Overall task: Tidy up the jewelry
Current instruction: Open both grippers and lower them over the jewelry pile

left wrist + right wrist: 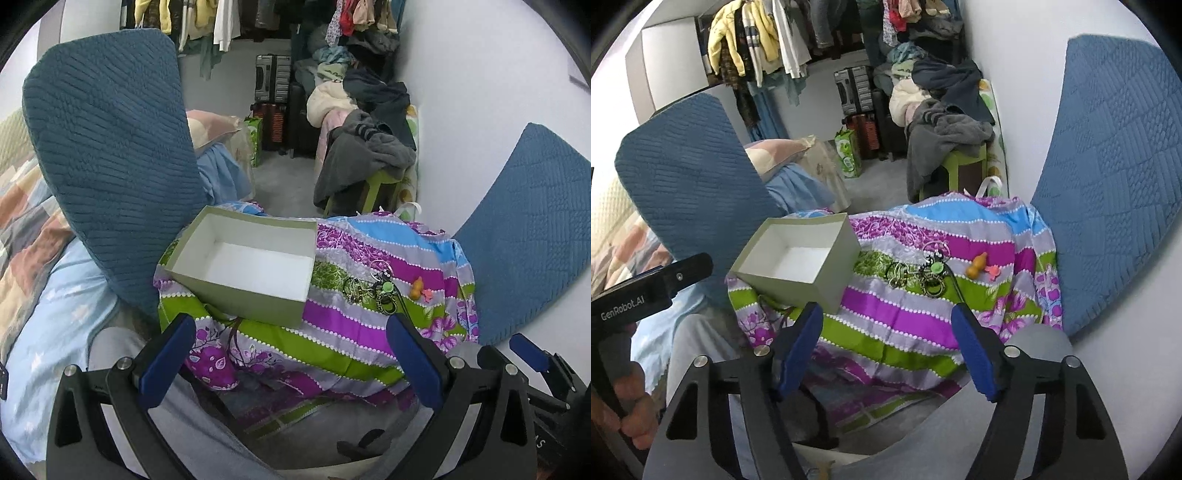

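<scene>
An open, empty green box with a white inside [243, 264] [798, 260] sits on a striped purple, green and blue cloth [351, 325] [905, 314]. To its right lies a tangled pile of jewelry [373, 290] [919, 277], with a small orange gourd charm [416, 288] [976, 265] and a pink piece [428, 294] [993, 271] beside it. My left gripper [291, 339] is open and empty, held short of the box. My right gripper [886, 325] is open and empty, in front of the jewelry. The right gripper also shows at the left wrist view's lower right [532, 356].
Blue quilted cushions stand left [110, 155] [687, 177] and right [532, 240] [1115, 177] of the cloth. Behind it are a green stool under grey clothes [369, 162] [945, 144], suitcases [271, 77] and hanging clothes. A bed with a light blue cover [48, 314] lies at the left.
</scene>
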`<state>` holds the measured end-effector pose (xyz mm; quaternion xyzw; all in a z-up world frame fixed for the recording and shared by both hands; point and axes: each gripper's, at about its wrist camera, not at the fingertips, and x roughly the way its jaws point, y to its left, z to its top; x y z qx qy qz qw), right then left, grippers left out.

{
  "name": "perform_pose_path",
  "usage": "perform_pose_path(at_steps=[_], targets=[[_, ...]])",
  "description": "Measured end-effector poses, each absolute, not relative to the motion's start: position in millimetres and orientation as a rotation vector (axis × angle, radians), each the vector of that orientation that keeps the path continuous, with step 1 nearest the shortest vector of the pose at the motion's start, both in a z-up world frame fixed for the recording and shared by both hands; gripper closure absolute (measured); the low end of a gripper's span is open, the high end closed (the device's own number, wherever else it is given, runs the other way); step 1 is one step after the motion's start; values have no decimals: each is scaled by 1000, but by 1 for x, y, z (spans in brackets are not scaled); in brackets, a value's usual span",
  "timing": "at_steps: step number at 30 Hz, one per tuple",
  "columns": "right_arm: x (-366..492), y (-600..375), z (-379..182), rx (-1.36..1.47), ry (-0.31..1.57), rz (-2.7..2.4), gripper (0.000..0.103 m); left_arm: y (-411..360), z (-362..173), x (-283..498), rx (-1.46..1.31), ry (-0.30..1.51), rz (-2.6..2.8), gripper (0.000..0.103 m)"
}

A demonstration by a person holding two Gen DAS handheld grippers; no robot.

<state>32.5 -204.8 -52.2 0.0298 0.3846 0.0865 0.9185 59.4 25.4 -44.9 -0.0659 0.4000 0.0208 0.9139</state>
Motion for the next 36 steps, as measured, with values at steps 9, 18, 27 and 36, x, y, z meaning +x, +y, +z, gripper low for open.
perform_pose_path(at_steps=[9,18,27,36], targets=[[41,-206,-50,106,765,176,32,18,-46,76,-97,822,-9,0],[74,-222,-71,161,755,150,33,-11,-74,116,-51,863,-104,0],[115,-240,-114,172,837,156,59,-37,-115,168,-56,930,-167,7],[156,-256,-174,211,950,156,74,-71,-172,228,-59,1041,-261,33]])
